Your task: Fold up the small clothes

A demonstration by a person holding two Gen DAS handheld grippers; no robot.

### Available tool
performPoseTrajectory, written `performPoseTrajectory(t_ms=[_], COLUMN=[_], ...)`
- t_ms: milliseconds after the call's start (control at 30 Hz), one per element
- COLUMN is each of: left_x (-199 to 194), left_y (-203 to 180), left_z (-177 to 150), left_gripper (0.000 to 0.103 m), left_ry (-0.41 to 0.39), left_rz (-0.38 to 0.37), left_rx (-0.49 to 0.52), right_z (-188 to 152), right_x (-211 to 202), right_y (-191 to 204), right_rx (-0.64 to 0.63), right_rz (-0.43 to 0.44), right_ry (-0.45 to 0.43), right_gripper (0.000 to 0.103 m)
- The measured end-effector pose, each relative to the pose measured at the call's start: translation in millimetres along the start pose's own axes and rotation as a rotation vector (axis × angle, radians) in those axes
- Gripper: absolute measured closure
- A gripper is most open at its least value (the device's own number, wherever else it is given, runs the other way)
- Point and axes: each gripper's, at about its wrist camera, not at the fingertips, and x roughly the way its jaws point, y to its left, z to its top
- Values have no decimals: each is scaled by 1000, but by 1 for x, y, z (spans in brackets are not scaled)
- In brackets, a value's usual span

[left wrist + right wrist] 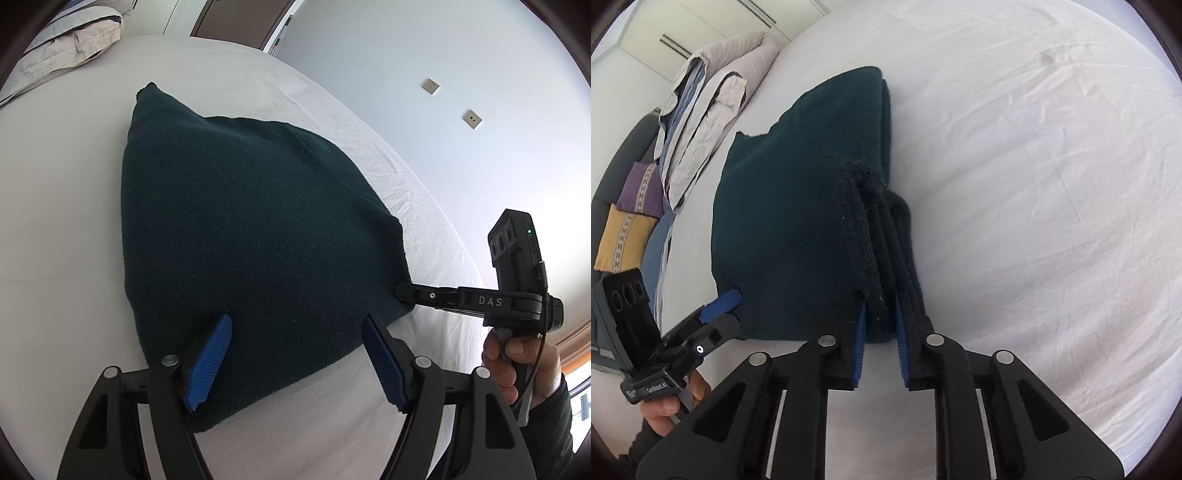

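A dark green knitted garment (240,229) lies folded in several layers on a white bed sheet (55,221). My left gripper (297,354) is open, its blue pads just above the garment's near edge, holding nothing. My right gripper (881,325) is shut on the garment's (783,206) stacked right edge, with thick folded layers pinched between its pads. In the left wrist view the right gripper (400,293) shows at the garment's right corner. In the right wrist view the left gripper (720,299) hovers at the garment's left corner.
Folded grey bedding (713,103) lies at the head of the bed. Purple and yellow cushions (631,218) sit on a grey sofa beside the bed. A white wall with two sockets (472,119) stands past the bed's far edge.
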Motion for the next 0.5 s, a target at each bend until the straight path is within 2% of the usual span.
performPoseTrajectory(t_ms=[133,233,300,367,433,500], left_x=[-17,-23,-25,-26,-23,-18], left_y=[0,4,10,16,18,15], left_z=[8,21,31,42,55,69], left_gripper=[29,29,29,29,29,29], left_ry=[-64,-89,-103,-118,-133,-151], left_rz=[-5,13,27,44,66,100], left_rx=[-3,0,-1,-6,-7,14], right_z=[0,9,13,21,36,51], right_x=[8,10,-10,-35,-45,-40], right_y=[-15,-23,-27,-26,-11,10], right_rx=[24,74,91,94,73,16], right_rz=[20,24,-16,-38,51,134], right_ry=[5,-24,-89,-174,-220,-204], right_gripper=[94,94,93,88,88,88])
